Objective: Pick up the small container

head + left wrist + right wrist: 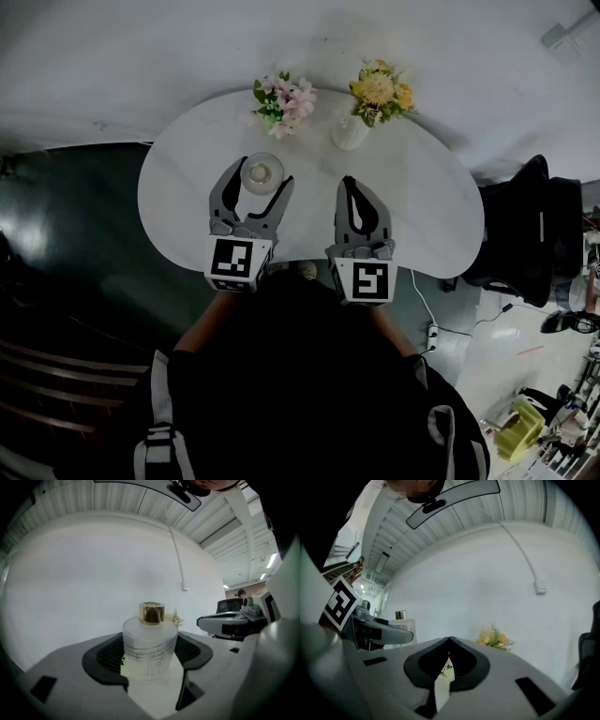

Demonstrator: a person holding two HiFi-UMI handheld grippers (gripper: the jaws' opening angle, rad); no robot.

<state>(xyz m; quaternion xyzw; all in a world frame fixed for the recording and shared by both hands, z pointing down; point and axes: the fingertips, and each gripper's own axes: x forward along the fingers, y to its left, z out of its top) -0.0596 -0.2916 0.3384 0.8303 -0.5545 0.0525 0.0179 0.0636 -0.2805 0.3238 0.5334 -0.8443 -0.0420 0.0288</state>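
Two grippers reach over a white rounded table (422, 206) in the head view. The left gripper (262, 174) has its jaws spread wide, with the small container (262, 170) standing upright on the tabletop in the hollow between them and the tips curving in past its sides. The right gripper (349, 180) lies just beside it with its jaws pressed together and nothing in them. Beyond both sets of jaws, at the far edge of the table, sit a pink bouquet (284, 101) and a yellow bouquet (380, 91).

From the left gripper view, the small container (150, 644) is a frosted bottle with a gold cap (152, 612), centred between the dark pads (105, 656). The pads flank it closely on both sides. At its foot a sliver of white table shows between it and the right-hand pad, so the jaws stand apart around it rather than clamped.

In the right gripper view, the right gripper (449, 640) has its tips meeting at a point, leaving only a thin slit lower down through which the tabletop shows. Left of these jaws, the small container (402, 625) stands partly behind a finger of the left gripper (389, 632). The yellow bouquet (494, 638) lies ahead and right of the tips.
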